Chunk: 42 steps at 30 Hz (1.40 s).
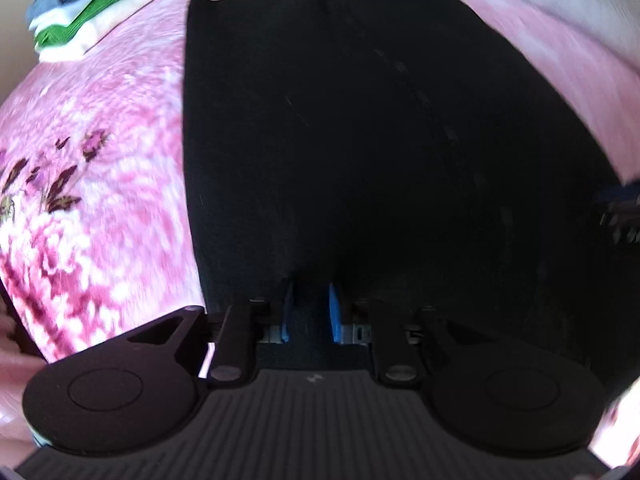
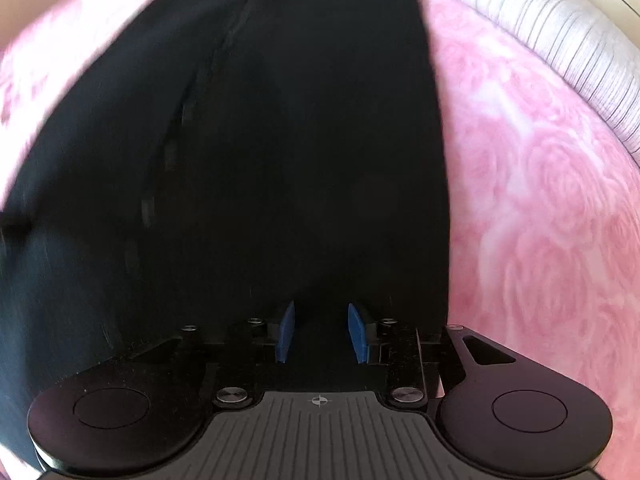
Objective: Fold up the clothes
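Left wrist view shows a black garment (image 1: 360, 140) lying flat on a pink floral blanket (image 1: 100, 184), long and narrowing toward its far end, with a seam of short dashes running along it. The cloth looks smooth and matte, without large wrinkles. Its left edge is straight and clean against the blanket; its near edge reaches the left tongs (image 1: 311, 312), whose blue pads (image 1: 335, 316) stand a small way apart with a fold of the black cloth between them, so they seem to grip this edge. In the right wrist view the same black garment (image 2: 280, 140) fills the middle, its right edge straight. The right tongs (image 2: 321, 332) have their blue pads (image 2: 357, 334) a little apart, and dark cloth lies between; whether they pinch it I cannot tell. The pink floral blanket (image 2: 540, 200) is soft and fluffy, with open room on the left and the right of the garment. At the far left lies a stack of folded clothes (image 1: 92, 12), green, grey and cream. At the far right runs a ribbed white cushion edge (image 2: 560, 36).
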{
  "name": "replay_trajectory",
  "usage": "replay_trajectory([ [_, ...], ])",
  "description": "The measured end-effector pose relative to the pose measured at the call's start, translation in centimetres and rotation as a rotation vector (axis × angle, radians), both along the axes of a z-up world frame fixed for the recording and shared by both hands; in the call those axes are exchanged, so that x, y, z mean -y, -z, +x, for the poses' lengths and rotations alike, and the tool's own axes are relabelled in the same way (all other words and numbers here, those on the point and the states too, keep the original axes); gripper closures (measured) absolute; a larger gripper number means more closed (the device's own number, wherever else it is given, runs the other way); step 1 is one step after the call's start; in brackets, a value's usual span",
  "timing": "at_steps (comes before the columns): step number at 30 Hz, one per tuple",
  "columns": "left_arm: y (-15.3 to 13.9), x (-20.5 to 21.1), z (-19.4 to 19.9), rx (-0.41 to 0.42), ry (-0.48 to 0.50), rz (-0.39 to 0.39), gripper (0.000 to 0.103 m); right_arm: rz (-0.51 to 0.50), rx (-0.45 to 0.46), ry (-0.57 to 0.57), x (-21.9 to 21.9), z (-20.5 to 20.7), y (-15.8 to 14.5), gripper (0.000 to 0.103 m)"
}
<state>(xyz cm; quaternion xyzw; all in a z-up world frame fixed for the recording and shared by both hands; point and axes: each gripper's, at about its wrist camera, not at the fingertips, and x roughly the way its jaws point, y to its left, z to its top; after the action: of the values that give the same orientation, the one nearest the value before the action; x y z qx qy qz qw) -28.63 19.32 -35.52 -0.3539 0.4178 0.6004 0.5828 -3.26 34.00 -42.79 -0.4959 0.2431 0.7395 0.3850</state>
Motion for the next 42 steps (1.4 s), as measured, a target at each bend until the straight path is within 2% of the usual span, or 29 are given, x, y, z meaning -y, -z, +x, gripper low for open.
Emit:
replay_trajectory([
  [4,0.6,6.2,-0.2,0.018,0.011,-0.031,0.088,-0.041,-0.01,0.057,4.9,3.9,-0.6,0.07],
  [7,0.2,9.4,0.1,0.02,0.024,-0.078,0.089,-0.066,0.006,0.045,7.3,5.6,-1.3,0.07],
  [11,-1.3,8.9,0.0,0.069,-0.014,-0.096,0.09,-0.103,0.052,0.051,7.1,5.0,-2.7,0.07],
  [14,-2.7,7.2,-0.2,0.104,-0.041,-0.031,0.089,-0.059,-0.004,0.118,5.5,3.4,-4.9,0.069],
  [15,-2.6,6.5,0.0,0.11,-0.035,-0.03,0.088,-0.076,-0.007,0.135,5.3,3.0,-4.7,0.069],
  [16,-2.3,5.8,0.1,0.118,-0.033,-0.043,0.083,-0.092,-0.01,0.153,5.1,2.7,-4.4,0.069],
  [17,-1.5,5.3,0.3,0.129,-0.037,-0.092,0.08,-0.108,-0.013,0.17,4.9,2.3,-4.1,0.067],
  [19,0.3,4.8,0.5,0.159,-0.055,-0.21,0.08,-0.143,-0.015,0.208,4.7,1.8,-3.6,0.066],
  [20,0.5,5.1,0.5,0.167,-0.062,-0.238,0.08,-0.17,0.001,0.243,5.3,2.0,-3.1,0.065],
  [22,-0.1,5.8,0.6,0.18,-0.042,-0.266,0.08,-0.226,0.032,0.291,6.5,2.2,-3.2,0.065],
  [25,-2.2,6.7,0.3,0.196,-0.012,-0.32,0.08,-0.283,0.05,0.313,7.7,1.6,-5.5,0.065],
  [27,-5.1,6.8,-0.2,0.2,0.005,-0.281,0.08,-0.304,0.048,0.321,8.4,0.9,-7.3,0.065],
  [30,-10.5,6.1,-1.3,0.187,0.017,-0.191,0.079,-0.217,-0.036,0.323,8.5,-0.9,-12.4,0.064],
  [34,-17.6,5.8,-2.5,0.145,-0.005,-0.042,0.068,-0.1,-0.146,0.323,8.6,-3.3,-19.1,0.046],
  [36,-20.5,6.4,-2.7,0.12,-0.025,0.017,0.067,-0.052,-0.185,0.306,8.9,-4.6,-22.7,0.04],
  [39,-23.5,8.6,-2.0,0.106,-0.054,0.08,0.063,0.017,-0.237,0.277,9.4,-6.0,-27.7,0.036],
  [42,-24.5,9.4,-1.8,0.078,-0.092,0.102,0.063,0.073,-0.238,0.22,12.0,-6.4,-30.6,0.034],
])
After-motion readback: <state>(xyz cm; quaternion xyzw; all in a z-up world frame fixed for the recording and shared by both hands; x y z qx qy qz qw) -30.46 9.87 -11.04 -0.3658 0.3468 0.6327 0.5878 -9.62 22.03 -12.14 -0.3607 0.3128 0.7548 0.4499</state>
